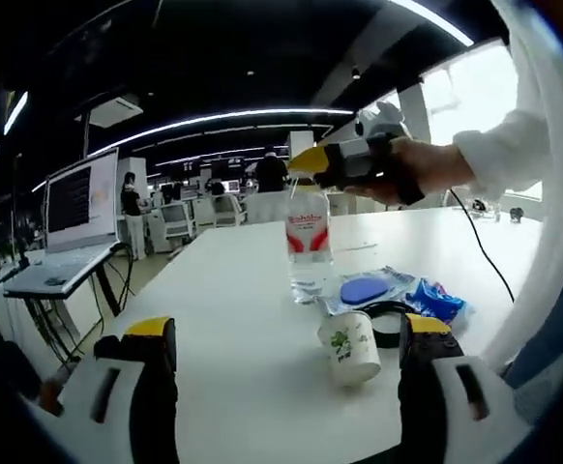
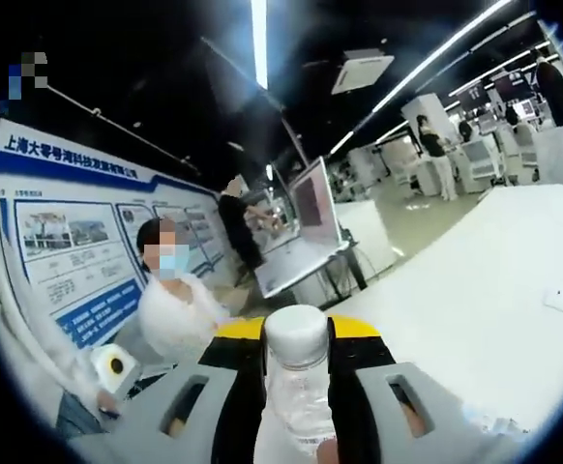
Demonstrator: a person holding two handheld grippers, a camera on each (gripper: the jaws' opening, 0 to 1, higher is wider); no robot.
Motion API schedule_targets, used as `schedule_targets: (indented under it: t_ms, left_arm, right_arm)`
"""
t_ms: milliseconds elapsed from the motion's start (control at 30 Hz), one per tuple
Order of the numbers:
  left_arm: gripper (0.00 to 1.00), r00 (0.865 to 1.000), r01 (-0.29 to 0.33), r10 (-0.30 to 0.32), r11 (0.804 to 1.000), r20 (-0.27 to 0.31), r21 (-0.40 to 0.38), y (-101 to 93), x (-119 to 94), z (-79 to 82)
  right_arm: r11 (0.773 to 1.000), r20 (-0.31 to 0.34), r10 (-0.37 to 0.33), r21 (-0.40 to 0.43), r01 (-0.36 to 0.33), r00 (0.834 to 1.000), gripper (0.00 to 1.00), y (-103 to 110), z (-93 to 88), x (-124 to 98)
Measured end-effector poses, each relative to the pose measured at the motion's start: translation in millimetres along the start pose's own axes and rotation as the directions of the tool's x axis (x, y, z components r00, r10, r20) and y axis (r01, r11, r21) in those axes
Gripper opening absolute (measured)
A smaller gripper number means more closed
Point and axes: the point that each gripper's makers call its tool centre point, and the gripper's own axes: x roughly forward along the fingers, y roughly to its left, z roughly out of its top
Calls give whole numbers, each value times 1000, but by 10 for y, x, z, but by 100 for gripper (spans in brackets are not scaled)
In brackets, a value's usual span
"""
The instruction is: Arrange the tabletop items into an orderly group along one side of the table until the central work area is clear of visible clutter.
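Your left gripper (image 1: 286, 362) hangs open over the white bench (image 1: 233, 290). Clear plastic water bottle with red label (image 1: 308, 244) stands mid-bench, neck clamped in your right gripper (image 2: 296, 353). Right: white paper cup (image 1: 350, 347), apparently blue packets (image 1: 398, 290).

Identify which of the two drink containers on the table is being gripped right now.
The clear water bottle, standing upright with a red label: the right gripper is shut on its neck. The white paper cup stands free beside it, untouched.
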Motion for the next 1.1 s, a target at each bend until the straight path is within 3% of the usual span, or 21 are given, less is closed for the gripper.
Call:
schedule_targets:
  t_ms: [233, 433, 533, 567, 600, 767, 867, 1100]
  left_arm:
    - [95, 1000, -4, 5, 1000, -25, 9, 17, 14, -63]
    - [92, 998, 7, -6, 1000, -61, 19, -7, 12, -121]
    - [88, 995, 14, -12, 1000, -96, 23, -24, 15, -181]
    - [85, 989, 31, -27, 999, -148, 25, -53, 9, -273]
    - [83, 987, 36, -31, 999, -156, 28, -62, 12, -287]
    - [86, 994, 16, -12, 999, -112, 36, -11, 9, -221]
    - [85, 989, 22, -17, 999, -147, 36, -22, 15, -289]
    - [84, 987, 32, -23, 998, -160, 54, -39, 12, -317]
  right_arm:
    - [999, -5, -39, -17, 39, 999, 21, -335, 44, -9]
    - [995, -32, -41, -94, 38, 999, 21, -510, 105, 28]
    - [993, -39, -44, -113, 39, 998, 21, -600, 128, 43]
    - [993, -38, -50, -113, 45, 998, 21, -657, 137, 46]
    - [992, -38, -56, -118, 52, 998, 21, -712, 139, 49]
    - [982, -52, -72, -181, 62, 996, 21, -902, 113, 76]
    - [976, -53, -67, -211, 54, 996, 21, -965, 112, 96]
    - [964, -118, -74, -262, 41, 990, 21, -1201, -33, 163]
